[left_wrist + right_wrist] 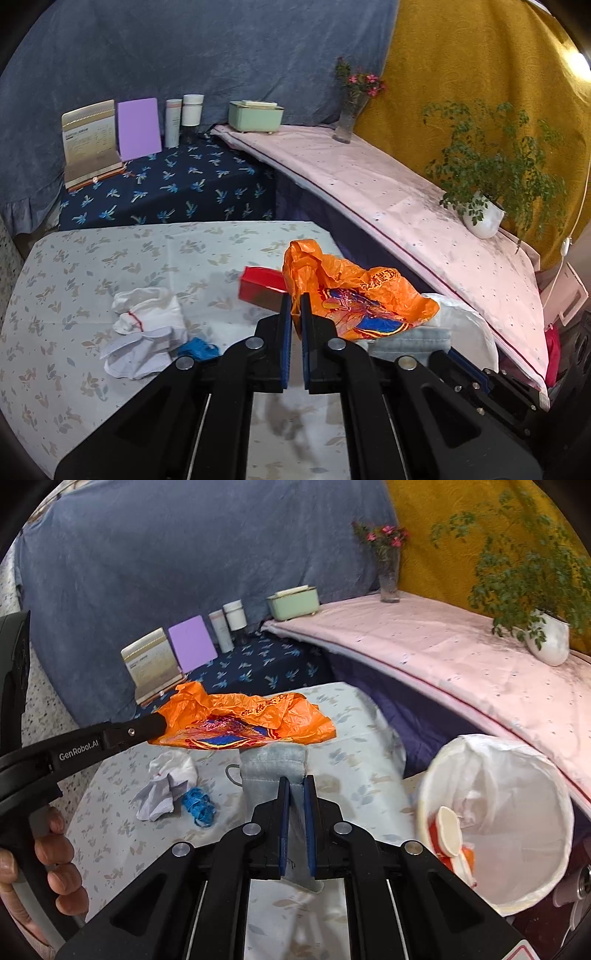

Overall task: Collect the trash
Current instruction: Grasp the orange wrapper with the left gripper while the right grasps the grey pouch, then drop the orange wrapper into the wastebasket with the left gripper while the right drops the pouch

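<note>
Left gripper (294, 301) clamps orange plastic bag (354, 295), lifted above floral-clothed table (74, 258). Right gripper (296, 784) pinches grey face mask (273, 766); white-lined bin (517, 794) just to its right. Crumpled tissue (166, 786) ahead-left.

A lived-in home room, set up with cloths. Blue drape (166, 55) and mustard drape (480, 55) hung as walls. Low table (74, 266) under a leaf-print sheet, navy print cloth (177, 184) behind, pink sheet (388, 192) along a ledge. On them a calendar (90, 136), purple card (138, 129), two bottles (184, 114), green box (255, 116), vase of flowers (351, 107), potted plant (484, 218). Lined bin (517, 812) beside the table.
</note>
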`<state>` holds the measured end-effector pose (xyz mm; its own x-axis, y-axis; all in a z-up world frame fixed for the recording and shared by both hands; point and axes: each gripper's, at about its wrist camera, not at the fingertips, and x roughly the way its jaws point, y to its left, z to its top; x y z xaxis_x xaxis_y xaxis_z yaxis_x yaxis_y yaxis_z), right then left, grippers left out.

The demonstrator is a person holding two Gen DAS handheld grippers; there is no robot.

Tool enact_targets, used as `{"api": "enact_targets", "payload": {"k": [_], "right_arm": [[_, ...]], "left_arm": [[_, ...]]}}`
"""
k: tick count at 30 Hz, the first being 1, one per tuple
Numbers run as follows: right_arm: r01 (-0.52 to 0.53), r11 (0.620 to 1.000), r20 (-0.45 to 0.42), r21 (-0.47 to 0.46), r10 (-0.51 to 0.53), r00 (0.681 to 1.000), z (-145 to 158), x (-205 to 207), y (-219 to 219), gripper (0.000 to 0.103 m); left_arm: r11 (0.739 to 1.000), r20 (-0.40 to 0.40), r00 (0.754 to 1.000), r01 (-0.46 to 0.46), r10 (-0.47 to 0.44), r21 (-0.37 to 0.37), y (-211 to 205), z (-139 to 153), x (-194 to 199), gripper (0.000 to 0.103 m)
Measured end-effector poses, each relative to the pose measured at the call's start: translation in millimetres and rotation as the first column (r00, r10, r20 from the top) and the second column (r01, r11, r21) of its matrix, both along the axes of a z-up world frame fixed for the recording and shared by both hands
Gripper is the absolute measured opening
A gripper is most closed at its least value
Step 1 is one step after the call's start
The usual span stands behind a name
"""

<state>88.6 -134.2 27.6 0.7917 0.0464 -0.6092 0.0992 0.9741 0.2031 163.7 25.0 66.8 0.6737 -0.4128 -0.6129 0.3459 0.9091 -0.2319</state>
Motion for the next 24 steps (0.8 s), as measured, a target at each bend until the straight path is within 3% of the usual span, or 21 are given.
{"api": "enact_targets", "payload": {"k": [11,24], "right_arm": [[0.174,0.984,0.056,0.021,-0.175,0.983,15,-46,-80,0.008],[0.379,0.923,0.086,0.062,-0.383,0.92,18,-101,-167,0.008]], "left_arm": [[0.994,0.03,0.994,0.103,-0.104,0.031,-66,13,-26,0.004],[0.969,0.034,0.972,0.229,-0.233,0.098,-147,7,-50,0.004]]}}
